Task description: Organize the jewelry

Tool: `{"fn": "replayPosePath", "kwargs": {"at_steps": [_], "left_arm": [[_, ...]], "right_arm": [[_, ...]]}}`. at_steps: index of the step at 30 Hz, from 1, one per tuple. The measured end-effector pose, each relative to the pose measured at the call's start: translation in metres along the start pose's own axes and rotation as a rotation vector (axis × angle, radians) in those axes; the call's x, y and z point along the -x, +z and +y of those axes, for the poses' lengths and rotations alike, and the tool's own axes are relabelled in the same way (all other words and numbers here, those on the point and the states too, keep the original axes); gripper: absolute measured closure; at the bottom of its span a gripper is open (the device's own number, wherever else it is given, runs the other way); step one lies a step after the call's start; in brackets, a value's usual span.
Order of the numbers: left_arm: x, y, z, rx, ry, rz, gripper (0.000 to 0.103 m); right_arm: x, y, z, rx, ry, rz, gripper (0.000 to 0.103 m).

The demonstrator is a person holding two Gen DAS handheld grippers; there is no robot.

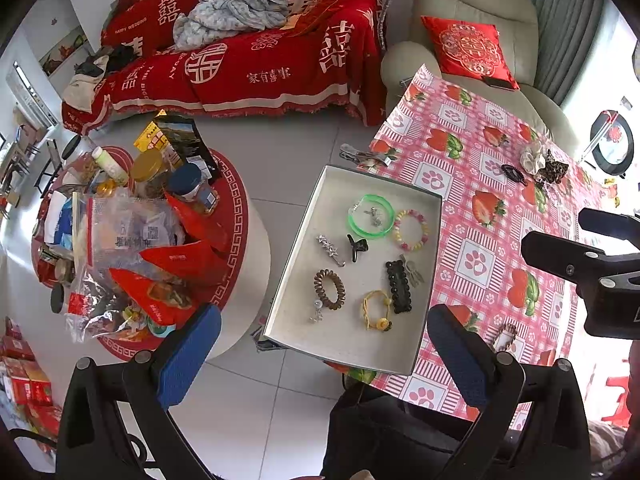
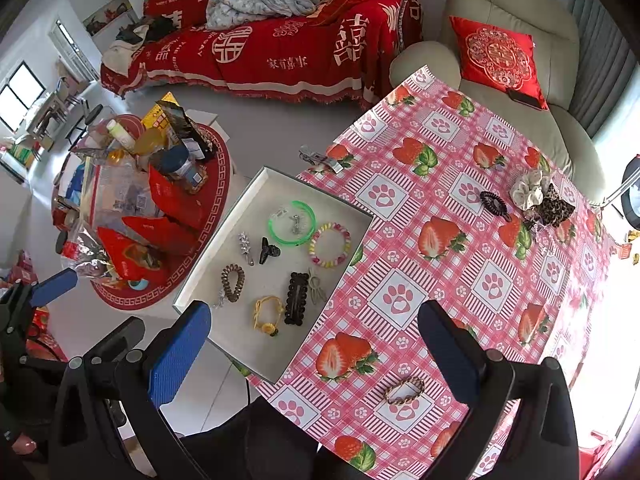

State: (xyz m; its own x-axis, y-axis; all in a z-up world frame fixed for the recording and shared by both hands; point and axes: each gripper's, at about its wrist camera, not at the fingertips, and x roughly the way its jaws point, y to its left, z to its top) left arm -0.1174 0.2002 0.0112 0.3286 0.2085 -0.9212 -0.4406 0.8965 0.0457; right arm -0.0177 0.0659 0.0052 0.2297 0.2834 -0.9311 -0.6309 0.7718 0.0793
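right gripper hovering spread wide, empty | left gripper likewise released | braided bracelet lying on bench beside tray | descending squarely, pinching one edge advised

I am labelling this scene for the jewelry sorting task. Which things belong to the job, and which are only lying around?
Belongs to the job:
- grey tray
- green bangle and beaded bracelet, in the tray
- braided bracelet, black hair tie and scrunchies, on the tablecloth

Just lying about:
- cluttered round table
- red sofa
- armchair with red cushion
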Motion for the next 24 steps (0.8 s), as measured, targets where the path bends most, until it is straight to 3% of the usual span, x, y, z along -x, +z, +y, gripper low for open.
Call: {"fn": "replayPosePath", "kwargs": {"at_steps": [24], "left_arm": [[-0.0003,-0.0003,-0.0004,0.0,0.001,0.0,0.0]], "right_arm": [[-0.0026,-0.006,0.0057,0.007,0.009,0.006,0.0]]}}
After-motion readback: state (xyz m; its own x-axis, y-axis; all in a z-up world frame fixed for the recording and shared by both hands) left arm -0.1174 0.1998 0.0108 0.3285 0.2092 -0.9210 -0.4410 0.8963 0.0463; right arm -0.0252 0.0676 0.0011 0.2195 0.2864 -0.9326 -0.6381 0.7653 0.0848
